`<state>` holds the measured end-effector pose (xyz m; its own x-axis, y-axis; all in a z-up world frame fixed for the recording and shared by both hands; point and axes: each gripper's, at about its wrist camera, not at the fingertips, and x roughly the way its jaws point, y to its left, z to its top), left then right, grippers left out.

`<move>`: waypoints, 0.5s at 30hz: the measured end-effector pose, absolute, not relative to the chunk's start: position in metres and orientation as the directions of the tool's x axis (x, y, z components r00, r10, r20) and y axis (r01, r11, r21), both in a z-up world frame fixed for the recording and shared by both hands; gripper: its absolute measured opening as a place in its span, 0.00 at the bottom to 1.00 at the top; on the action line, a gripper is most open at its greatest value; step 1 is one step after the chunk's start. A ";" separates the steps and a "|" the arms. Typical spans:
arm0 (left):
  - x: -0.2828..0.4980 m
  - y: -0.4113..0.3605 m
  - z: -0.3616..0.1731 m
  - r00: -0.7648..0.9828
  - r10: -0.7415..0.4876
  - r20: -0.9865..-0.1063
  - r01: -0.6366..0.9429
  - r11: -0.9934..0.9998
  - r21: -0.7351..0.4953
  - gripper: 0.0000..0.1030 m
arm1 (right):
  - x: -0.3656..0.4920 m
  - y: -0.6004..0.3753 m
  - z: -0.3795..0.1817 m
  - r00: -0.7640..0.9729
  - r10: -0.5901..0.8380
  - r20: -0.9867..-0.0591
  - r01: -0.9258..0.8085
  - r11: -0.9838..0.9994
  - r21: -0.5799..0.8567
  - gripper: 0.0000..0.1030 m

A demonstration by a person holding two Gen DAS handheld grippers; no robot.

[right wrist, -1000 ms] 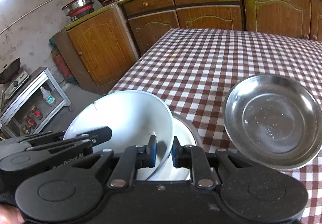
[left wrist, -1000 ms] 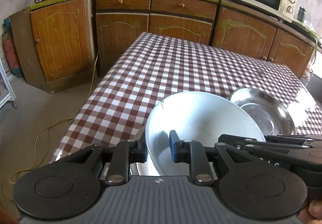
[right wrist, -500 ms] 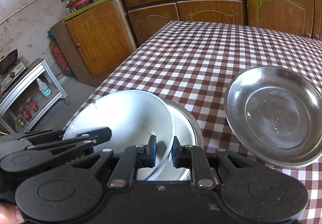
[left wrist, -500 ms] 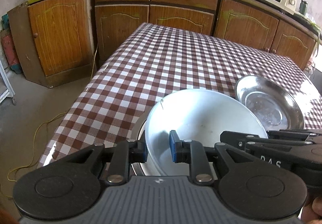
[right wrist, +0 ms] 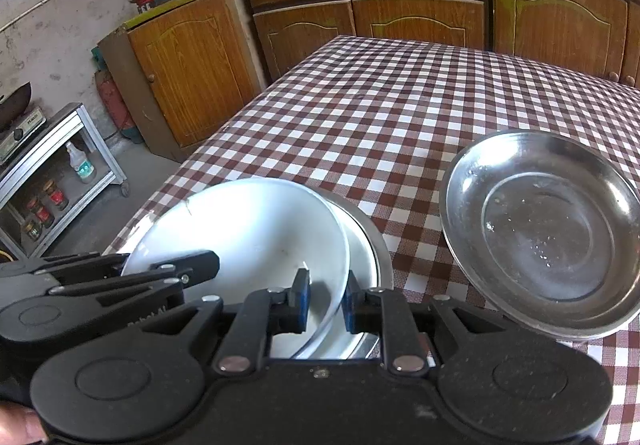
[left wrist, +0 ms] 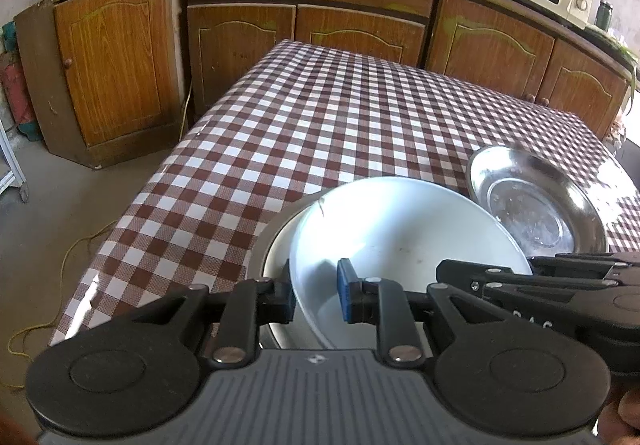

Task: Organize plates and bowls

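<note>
The left tool [left wrist: 314, 297] pinches the white bowl [left wrist: 400, 241] rim. The right tool [right wrist: 326, 301] straddles the opposite rim, jaws opening. Released unevenly, the tilted bowl could slide off the dish [right wrist: 360, 257] beneath.

Left claw [left wrist: 314, 295] clamped, right claw [right wrist: 325, 300] opening, angled downward

Bright daylight, perhaps slight blur

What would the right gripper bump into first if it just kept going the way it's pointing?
Likely the white bowl: its rim already sits between the opening right gripper, so pushing on should drive the bowl's wall deeper in, though depth is unclear.
</note>
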<state>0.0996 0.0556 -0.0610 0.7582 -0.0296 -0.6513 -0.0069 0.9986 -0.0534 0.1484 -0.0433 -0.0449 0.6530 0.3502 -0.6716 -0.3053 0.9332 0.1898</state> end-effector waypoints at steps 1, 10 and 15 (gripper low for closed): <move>0.100 0.055 -0.061 0.758 -0.029 -0.652 -0.006 0.999 -0.051 0.22 | 0.148 -0.043 -0.045 0.651 0.353 -0.672 -0.311 0.932 0.188 0.27; 0.099 0.057 -0.061 0.756 -0.035 -0.653 -0.016 0.997 -0.072 0.22 | 0.147 -0.039 -0.044 0.643 0.368 -0.672 -0.341 0.923 0.179 0.37; 0.099 0.060 -0.061 0.754 -0.046 -0.655 -0.020 0.995 -0.093 0.22 | 0.147 -0.044 -0.040 0.641 0.379 -0.667 -0.330 0.921 0.206 0.38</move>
